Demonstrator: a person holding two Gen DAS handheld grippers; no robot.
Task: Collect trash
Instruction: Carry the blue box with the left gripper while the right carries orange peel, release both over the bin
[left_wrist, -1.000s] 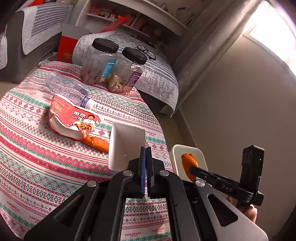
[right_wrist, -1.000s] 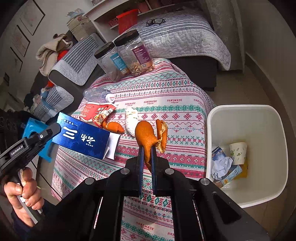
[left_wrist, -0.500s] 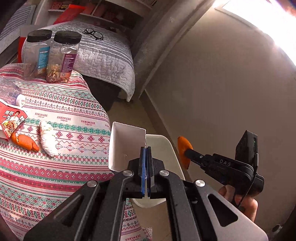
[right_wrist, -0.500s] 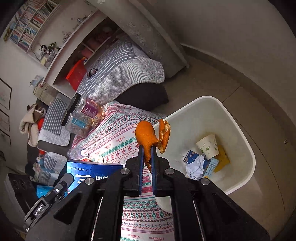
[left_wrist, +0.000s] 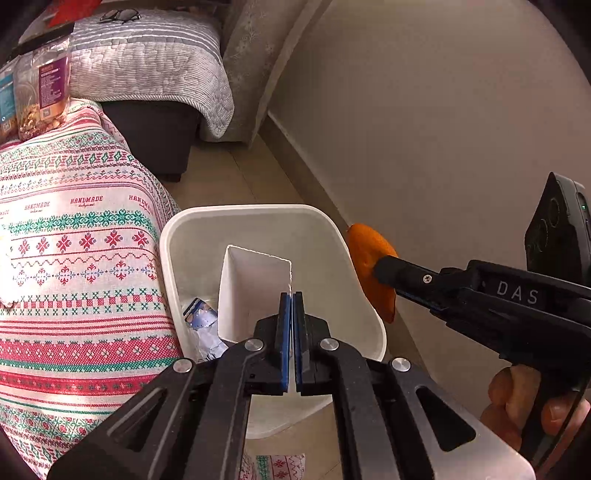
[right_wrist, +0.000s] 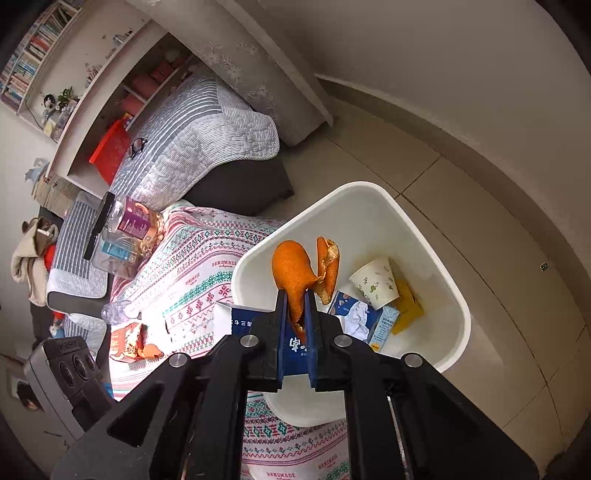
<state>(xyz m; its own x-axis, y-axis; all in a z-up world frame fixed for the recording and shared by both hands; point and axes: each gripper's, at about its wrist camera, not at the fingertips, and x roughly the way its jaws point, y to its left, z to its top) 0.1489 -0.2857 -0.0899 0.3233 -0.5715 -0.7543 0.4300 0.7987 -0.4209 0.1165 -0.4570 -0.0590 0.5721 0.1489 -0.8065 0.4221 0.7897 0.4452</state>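
Note:
My left gripper (left_wrist: 291, 299) is shut on the wall of an open blue box with a white inside (left_wrist: 251, 291), held over the white trash bin (left_wrist: 184, 221). The box's blue side (right_wrist: 243, 325) shows in the right wrist view. My right gripper (right_wrist: 295, 295) is shut on an orange peel (right_wrist: 291, 269) and holds it above the bin (right_wrist: 424, 229); the peel (left_wrist: 365, 258) hangs at the bin's right rim in the left wrist view. The bin holds a paper cup (right_wrist: 375, 282), crumpled paper and cartons.
The bin stands on the tiled floor between the patterned-cloth table (left_wrist: 74, 258) and the wall. On the table lie a red noodle wrapper and another peel (right_wrist: 133, 343), a plastic bottle (right_wrist: 118, 310) and two black-lidded jars (right_wrist: 125, 232). A grey-covered sofa (right_wrist: 192, 147) stands behind.
Both grippers have swung from over the table to over the bin, carrying the box and the peel. The bin now lies right under both.

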